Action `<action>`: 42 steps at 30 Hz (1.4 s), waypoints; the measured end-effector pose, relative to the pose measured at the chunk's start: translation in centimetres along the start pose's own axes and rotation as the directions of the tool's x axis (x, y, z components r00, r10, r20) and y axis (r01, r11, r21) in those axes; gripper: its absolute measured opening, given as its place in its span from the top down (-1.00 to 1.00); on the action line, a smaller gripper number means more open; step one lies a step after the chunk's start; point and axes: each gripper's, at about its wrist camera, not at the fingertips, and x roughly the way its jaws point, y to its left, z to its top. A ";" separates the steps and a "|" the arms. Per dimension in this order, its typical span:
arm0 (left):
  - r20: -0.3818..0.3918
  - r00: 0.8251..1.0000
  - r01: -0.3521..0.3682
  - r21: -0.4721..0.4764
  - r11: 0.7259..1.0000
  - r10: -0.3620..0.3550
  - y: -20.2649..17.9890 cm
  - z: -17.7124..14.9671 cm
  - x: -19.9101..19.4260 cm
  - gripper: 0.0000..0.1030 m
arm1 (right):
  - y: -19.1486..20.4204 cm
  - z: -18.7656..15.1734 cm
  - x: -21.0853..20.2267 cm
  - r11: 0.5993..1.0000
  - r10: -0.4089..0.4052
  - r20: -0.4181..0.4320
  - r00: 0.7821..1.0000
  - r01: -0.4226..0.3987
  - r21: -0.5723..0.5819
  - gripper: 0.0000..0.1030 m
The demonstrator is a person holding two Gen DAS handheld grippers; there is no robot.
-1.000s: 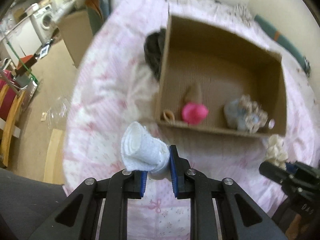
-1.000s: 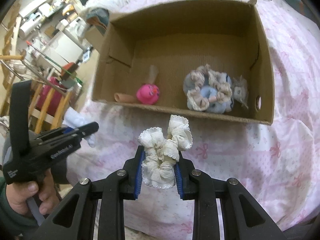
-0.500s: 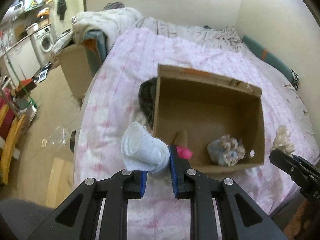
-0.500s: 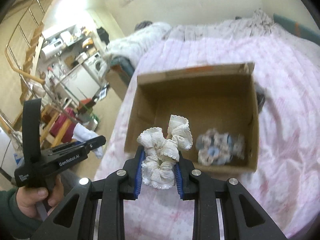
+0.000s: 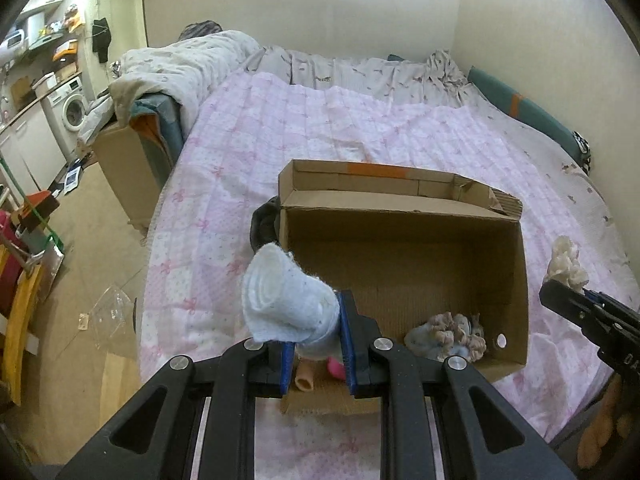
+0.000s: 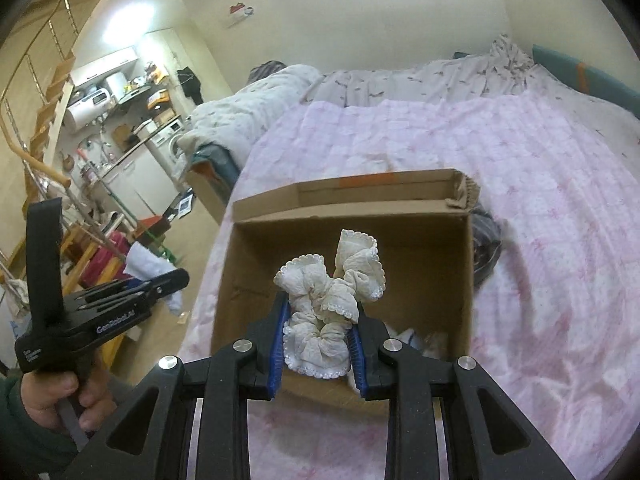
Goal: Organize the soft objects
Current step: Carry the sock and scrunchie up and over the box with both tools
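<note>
An open cardboard box [image 5: 404,216] [image 6: 248,280] lies on the pink bed quilt. My left gripper [image 5: 316,336] is shut on a rolled white-blue cloth [image 5: 284,300], held above the box's near left corner. My right gripper [image 6: 318,340] is shut on a cream frilly scrunchie [image 6: 332,296], raised over the box's near edge. Inside the box lie a blue-and-beige scrunchie bundle [image 5: 444,338], a pink soft toy [image 5: 336,368] and a tan piece [image 5: 305,378]. The right gripper with its scrunchie [image 5: 566,266] shows at the right edge of the left wrist view.
A dark soft item [image 5: 264,224] lies against the box's far left side. Grey bedding [image 5: 360,68] is bunched at the head of the bed. A second cardboard box [image 5: 128,164] stands on the floor left of the bed. A hand [image 6: 52,400] holds the left gripper.
Both grippers have risen and pulled back from the box with their loads still held. The box looks smaller and lower in both views, and more of the room shows.
</note>
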 end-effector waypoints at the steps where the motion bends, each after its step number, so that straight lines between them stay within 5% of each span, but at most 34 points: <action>1: -0.003 1.000 -0.001 0.002 1.000 0.001 -0.1 0.1 0.4 0.65 | -0.2 0.1 0.2 1.000 -0.005 0.001 1.000 0.005 0.003 0.43; 10: -0.031 0.999 -0.005 0.031 1.000 0.006 -1.1 -0.2 4.6 0.65 | -2.8 -0.9 2.9 0.996 -0.021 -0.019 1.000 0.023 0.083 0.43; 22: -0.053 0.997 0.052 0.076 0.996 -0.048 -2.1 -2.6 8.2 0.65 | -2.2 -3.1 7.8 0.996 -0.079 -0.217 0.973 0.084 0.013 0.43; 42: -0.105 0.986 0.135 0.073 0.988 -0.127 -2.9 -3.1 9.0 0.65 | -2.3 -3.1 8.4 0.999 -0.001 -0.235 0.972 0.012 0.043 0.43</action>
